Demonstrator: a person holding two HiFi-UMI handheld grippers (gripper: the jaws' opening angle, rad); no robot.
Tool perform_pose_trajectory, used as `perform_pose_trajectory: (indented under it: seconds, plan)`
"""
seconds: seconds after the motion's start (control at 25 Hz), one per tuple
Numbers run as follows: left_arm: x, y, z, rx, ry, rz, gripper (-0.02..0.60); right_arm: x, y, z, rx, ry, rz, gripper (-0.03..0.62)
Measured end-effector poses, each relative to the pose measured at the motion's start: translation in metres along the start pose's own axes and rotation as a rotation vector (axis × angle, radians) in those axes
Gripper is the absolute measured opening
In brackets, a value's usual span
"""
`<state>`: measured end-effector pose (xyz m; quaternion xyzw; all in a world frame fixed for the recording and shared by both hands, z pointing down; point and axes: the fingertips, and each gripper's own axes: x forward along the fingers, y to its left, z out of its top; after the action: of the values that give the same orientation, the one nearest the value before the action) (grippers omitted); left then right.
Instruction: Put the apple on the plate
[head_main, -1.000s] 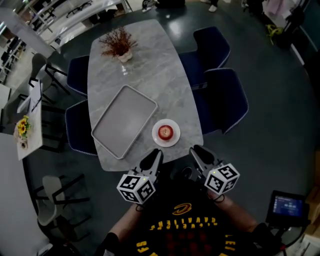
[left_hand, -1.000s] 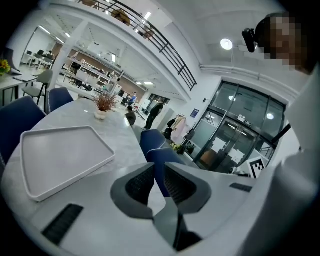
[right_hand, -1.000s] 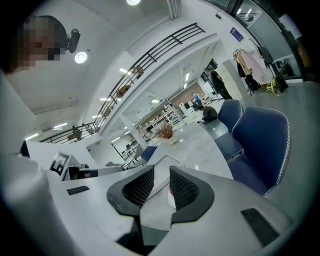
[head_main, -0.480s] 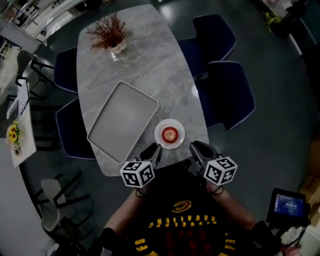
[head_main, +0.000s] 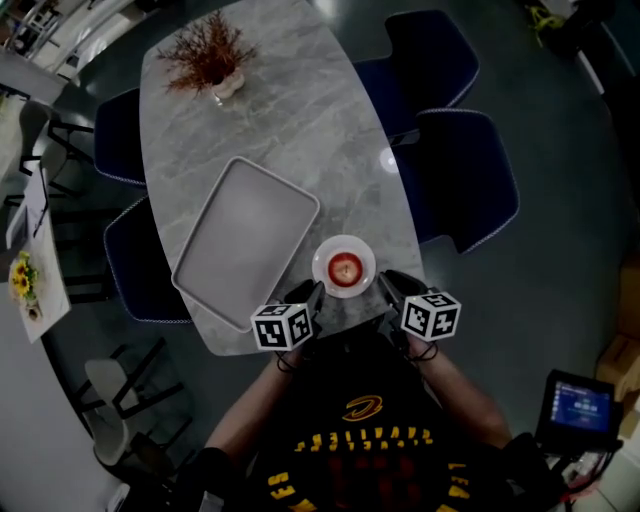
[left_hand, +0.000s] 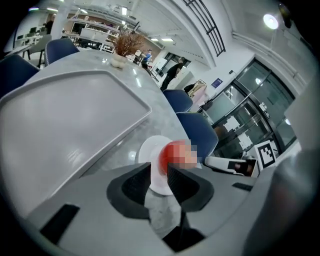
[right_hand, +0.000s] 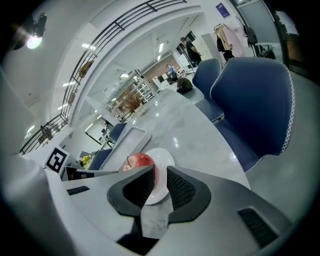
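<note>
Since a second ago both claws have sunk to the tabletop (head_main: 290, 110) edge and now flank the plate (head_main: 366, 277). The left claw (head_main: 312, 293) has just been opening, with nothing between its jaws; the right claw (head_main: 384, 282) is narrowly parted and empty. Only the right gripper view shows the stem of the apple (right_hand: 140, 161), which sits on the plate beside a grey tray (head_main: 245, 240).

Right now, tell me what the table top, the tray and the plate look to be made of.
Table top: marble or a marble-look slab, grey with pale veins, polished; lamps glint off it.
Tray: probably plastic or coated metal, light grey, smooth with a soft sheen and a raised rim.
Plate: likely glazed ceramic, white and glossy, though plastic is possible.
</note>
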<state>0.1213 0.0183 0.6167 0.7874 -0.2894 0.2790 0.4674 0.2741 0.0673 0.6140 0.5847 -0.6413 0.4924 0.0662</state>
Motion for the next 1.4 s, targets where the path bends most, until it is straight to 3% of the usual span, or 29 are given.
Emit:
perform_pose_trajectory:
  seconds: [0.32,0.64,1.04,1.28,1.4]
  plan:
    - [0.038,0.016,-0.009,-0.090,0.055,-0.003,0.089,0.040,-0.029,-0.024,0.073,0.106,-0.016,0.081]
    - [0.047,0.021,-0.008,-0.109,0.072,0.000,0.089,0.053,-0.031,-0.030,0.092,0.167,-0.023,0.080]
    - [0.045,0.032,-0.012,-0.100,0.083,0.069,0.089,0.055,-0.031,-0.034,0.107,0.179,-0.011,0.064]
    - [0.056,0.032,-0.017,-0.176,0.093,0.027,0.089,0.056,-0.033,-0.034,0.140,0.175,-0.001,0.058]
    - [0.057,0.034,-0.022,-0.222,0.104,0.022,0.054,0.053,-0.033,-0.033,0.176,0.169,0.022,0.050]
